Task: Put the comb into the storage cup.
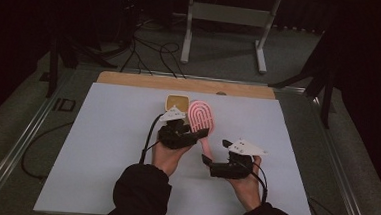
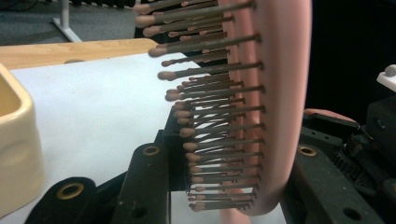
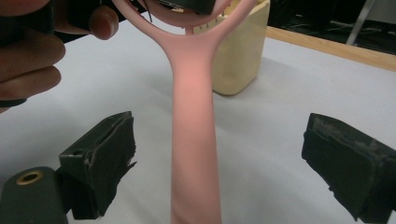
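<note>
The left hand-held gripper (image 1: 197, 134) is clamped on the head of the pink hairbrush (image 1: 201, 116), jaws pressing either side of it, bristles (image 2: 212, 116) facing out toward the open sheet. The brush is held up off the white worktop (image 1: 101, 147), handle (image 3: 194, 140) slanting down toward the person. Over to the right hand-held gripper (image 1: 206, 161): its jaws stand wide apart, one on each side of the handle, pads clear of it (nothing gripped there). Just behind the brush head sits a cream-coloured container (image 1: 176, 102), close beside the left hand-held gripper and right in the path beyond the bristles. A bare wooden strip (image 1: 145, 80) runs along the far edge of the worktop. Past that, on the floor, black cables (image 1: 151, 55) sprawl about and a grey metal frame (image 1: 229, 19) stands, well clear of the action.
</note>
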The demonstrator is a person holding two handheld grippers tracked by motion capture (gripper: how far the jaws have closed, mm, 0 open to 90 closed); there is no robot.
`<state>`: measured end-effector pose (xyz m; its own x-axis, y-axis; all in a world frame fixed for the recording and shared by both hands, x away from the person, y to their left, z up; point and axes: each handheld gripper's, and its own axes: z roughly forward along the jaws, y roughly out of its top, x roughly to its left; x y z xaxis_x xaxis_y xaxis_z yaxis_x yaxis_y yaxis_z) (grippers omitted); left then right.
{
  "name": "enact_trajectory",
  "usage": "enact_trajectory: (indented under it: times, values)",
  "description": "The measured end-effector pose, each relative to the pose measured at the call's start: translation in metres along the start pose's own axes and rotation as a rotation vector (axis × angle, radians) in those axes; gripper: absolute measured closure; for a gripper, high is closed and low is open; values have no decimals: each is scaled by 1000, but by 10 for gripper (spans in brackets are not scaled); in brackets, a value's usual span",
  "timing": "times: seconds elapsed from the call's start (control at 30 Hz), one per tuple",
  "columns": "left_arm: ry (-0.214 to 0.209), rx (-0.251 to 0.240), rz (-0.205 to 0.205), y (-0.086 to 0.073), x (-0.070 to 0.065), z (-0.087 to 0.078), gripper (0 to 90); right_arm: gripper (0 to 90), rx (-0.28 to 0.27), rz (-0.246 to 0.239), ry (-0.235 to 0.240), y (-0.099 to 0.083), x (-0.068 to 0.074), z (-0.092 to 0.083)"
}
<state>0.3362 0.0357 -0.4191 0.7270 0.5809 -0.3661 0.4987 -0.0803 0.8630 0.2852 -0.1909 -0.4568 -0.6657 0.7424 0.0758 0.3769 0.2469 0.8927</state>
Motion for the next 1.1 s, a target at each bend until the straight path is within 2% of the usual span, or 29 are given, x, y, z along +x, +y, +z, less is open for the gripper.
enact_trajectory:
  times: [0.13, 0.33, 0.5, 0.6, 0.83, 1.1]
  values:
    - [5, -2, 5, 1, 1, -3, 656, 92, 1, -8, -3, 0, -2, -1]
    - [18, -8, 3, 3, 5, -7, 656, 92, 1, 11, -10, 1, -11, -10]
    - [35, -13, 7, 6, 7, -11, 656, 92, 0, -4, -17, 0, -15, -13]
    - [45, -17, 6, 9, 9, -13, 656, 92, 3, -16, -21, -3, -15, -17]
    - [60, -26, 14, 14, 11, -19, 656, 92, 28, -9, -31, -11, -23, -24]
    - [68, -29, 28, 20, 10, -22, 656, 92, 30, -26, -33, -19, -26, -31]
